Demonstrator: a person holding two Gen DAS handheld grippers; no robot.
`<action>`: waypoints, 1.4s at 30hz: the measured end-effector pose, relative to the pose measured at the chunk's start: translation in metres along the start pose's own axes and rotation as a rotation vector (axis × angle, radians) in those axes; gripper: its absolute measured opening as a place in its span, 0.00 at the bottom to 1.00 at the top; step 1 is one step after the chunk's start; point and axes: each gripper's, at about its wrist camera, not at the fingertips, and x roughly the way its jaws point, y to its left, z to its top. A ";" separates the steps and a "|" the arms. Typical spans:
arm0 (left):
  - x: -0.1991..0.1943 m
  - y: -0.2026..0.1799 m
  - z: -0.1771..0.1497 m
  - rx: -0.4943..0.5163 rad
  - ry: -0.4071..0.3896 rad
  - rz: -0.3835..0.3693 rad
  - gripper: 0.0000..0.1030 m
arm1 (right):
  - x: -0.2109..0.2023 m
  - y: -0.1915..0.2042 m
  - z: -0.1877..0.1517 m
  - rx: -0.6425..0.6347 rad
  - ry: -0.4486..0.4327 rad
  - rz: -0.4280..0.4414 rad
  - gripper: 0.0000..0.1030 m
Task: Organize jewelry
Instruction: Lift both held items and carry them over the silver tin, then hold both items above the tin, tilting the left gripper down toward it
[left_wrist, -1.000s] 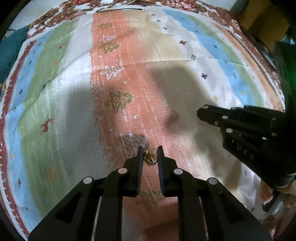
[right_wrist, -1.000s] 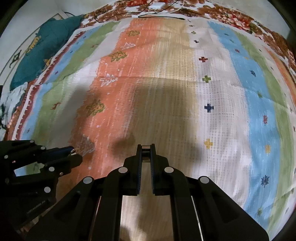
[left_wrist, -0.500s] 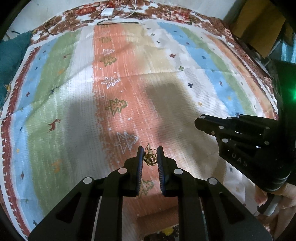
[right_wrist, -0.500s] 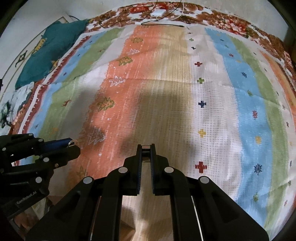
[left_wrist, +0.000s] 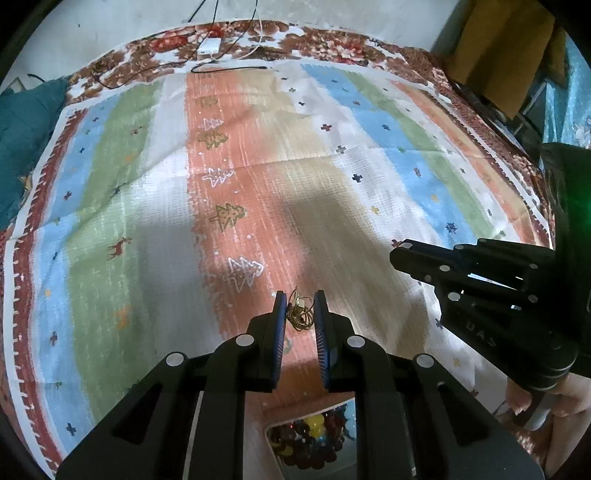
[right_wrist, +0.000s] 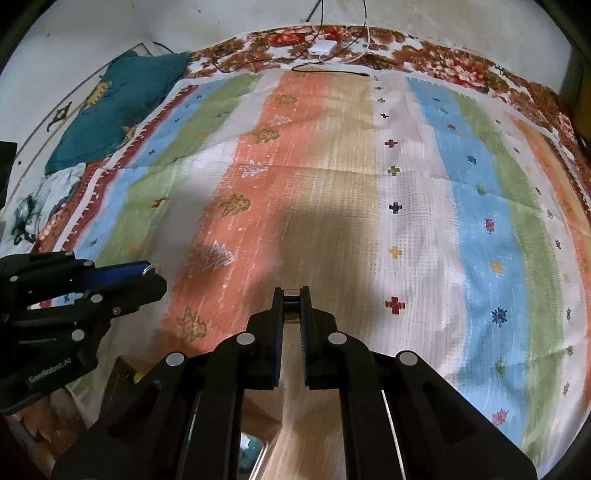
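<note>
Both claws are hanging above a striped bedspread (left_wrist: 122, 206) printed with trees and crosses, each carrying one piece of jewelry. The left claw (left_wrist: 300, 314) is pinching a tangle of thin gold wire jewelry (left_wrist: 298, 314), probably hoop earrings or a fine chain, between its blue pads (left_wrist: 281, 332), the jaws standing almost together. The right claw (right_wrist: 291, 299) is pressing together on a small flat metallic piece (right_wrist: 291, 292) at its very tips; what kind of piece it is cannot be told. At the bottom edge of the left wrist view a box of coloured beads (left_wrist: 310, 441) is showing below the claw, and a corner of what may be the same box (right_wrist: 122, 376) is appearing low in the right wrist view. Judging by this, the sorting is partway through: two pieces are picked up and in the air, neither is placed yet, and how many more are waiting is not visible
</note>
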 end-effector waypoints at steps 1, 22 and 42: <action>-0.002 0.000 -0.001 -0.001 -0.004 -0.002 0.14 | -0.002 0.001 -0.002 -0.003 -0.003 -0.005 0.09; -0.035 -0.018 -0.045 0.042 -0.069 0.008 0.14 | -0.037 0.016 -0.040 -0.022 -0.062 0.017 0.09; -0.046 -0.015 -0.069 0.003 -0.082 0.003 0.11 | -0.054 0.030 -0.081 -0.053 -0.054 0.064 0.09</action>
